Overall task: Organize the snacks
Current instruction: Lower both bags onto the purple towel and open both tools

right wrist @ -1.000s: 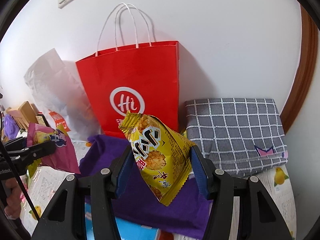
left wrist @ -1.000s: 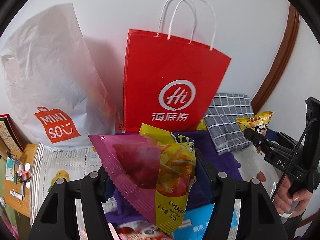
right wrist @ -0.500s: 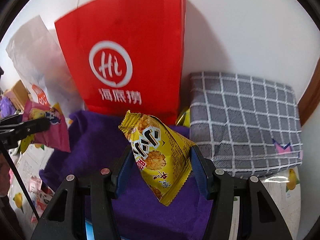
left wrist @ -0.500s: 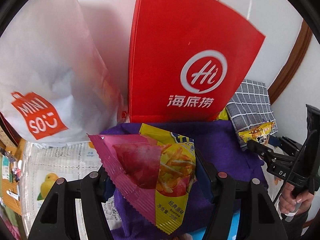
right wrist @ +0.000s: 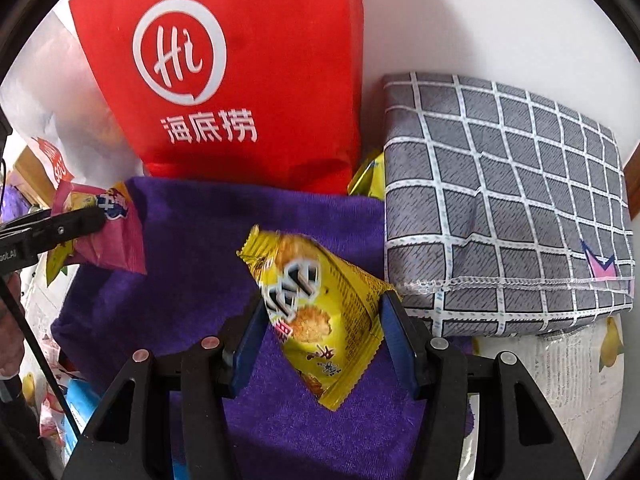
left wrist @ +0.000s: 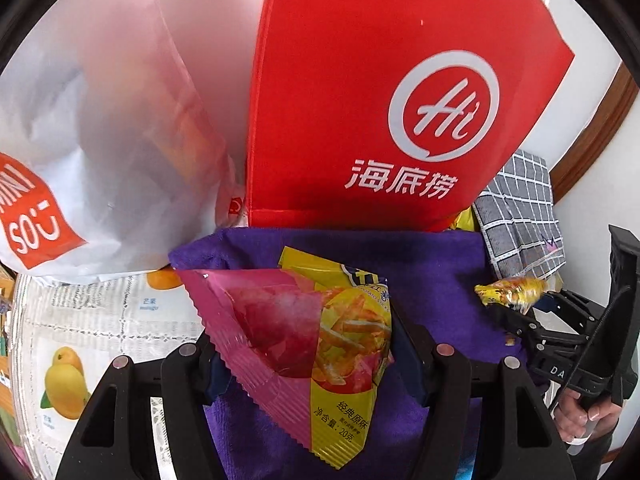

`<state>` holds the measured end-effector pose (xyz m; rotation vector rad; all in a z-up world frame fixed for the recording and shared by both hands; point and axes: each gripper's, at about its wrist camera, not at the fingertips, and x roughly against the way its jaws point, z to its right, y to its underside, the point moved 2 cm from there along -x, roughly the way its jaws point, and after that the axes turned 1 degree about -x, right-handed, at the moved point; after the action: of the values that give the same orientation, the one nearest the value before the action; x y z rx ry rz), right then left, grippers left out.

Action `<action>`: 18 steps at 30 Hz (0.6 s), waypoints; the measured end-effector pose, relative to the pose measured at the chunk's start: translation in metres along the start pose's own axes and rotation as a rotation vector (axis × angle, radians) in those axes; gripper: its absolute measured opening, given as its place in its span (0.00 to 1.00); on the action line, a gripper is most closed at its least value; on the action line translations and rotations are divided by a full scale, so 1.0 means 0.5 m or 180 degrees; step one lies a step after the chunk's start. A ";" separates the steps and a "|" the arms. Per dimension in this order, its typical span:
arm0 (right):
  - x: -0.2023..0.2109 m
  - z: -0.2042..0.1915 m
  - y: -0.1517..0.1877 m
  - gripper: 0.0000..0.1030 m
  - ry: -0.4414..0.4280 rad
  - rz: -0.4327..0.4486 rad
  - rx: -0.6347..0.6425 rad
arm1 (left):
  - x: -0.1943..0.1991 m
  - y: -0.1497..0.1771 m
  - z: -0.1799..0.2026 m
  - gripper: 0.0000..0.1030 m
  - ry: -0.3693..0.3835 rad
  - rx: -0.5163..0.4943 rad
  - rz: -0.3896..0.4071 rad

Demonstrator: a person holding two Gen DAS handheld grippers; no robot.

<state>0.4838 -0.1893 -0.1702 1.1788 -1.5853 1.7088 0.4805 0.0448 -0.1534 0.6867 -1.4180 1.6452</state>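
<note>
Left hand-held gripper (left wrist: pixel 308 354) pinching pink-yellow snack packet (left wrist: pixel 304 328) above purple cloth (left wrist: pixel 432 272). Right hand-held gripper (right wrist: pixel 322 334) pinching yellow snack packet (right wrist: pixel 320 308) over same cloth, near grey checked cloth (right wrist: pixel 512 208). Red paper bag (left wrist: pixel 360 92) upright behind, white plastic bag (left wrist: pixel 100 140) beside it.

A home: shopping bags (left wrist: pixel 380 120), folded checked cloth (right wrist: pixel 508 200), fruit-print table cover (left wrist: pixel 100 340).

Left hand-held gripper (left wrist: pixel 308 354) level, pointing forward, black fingers (left wrist: pixel 192 364) clamped on a pink-and-yellow crinkled snack packet (left wrist: pixel 304 332). Right hand-held gripper (right wrist: pixel 322 340) alongside, blue-padded fingers (right wrist: pixel 396 336) pinching a yellow foil snack packet (right wrist: pixel 320 312). Bare right hand (left wrist: pixel 580 416) wrapped round its handle.
</note>
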 end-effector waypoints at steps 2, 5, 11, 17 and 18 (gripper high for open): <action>-0.008 -0.007 -0.001 0.55 0.0000 -0.0024 0.0019 | -0.011 -0.002 0.006 0.63 0.0021 -0.0017 -0.0040; -0.018 -0.013 0.002 0.55 0.0017 -0.0044 0.0049 | -0.024 -0.001 0.013 0.63 0.0026 -0.0020 -0.0076; -0.029 -0.018 0.005 0.55 0.0022 -0.0109 0.0085 | -0.042 0.005 0.019 0.63 -0.0013 -0.0061 -0.0159; -0.028 -0.040 0.006 0.60 0.0017 -0.0107 0.0168 | -0.046 0.008 0.021 0.67 -0.0054 -0.0068 -0.0232; -0.022 -0.043 0.005 0.63 0.0007 -0.0069 0.0180 | -0.048 0.007 0.023 0.70 -0.0066 -0.0065 -0.0259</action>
<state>0.4819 -0.1669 -0.1792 1.2167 -1.5265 1.7509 0.4882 0.0278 -0.1729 0.7423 -1.4013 1.5627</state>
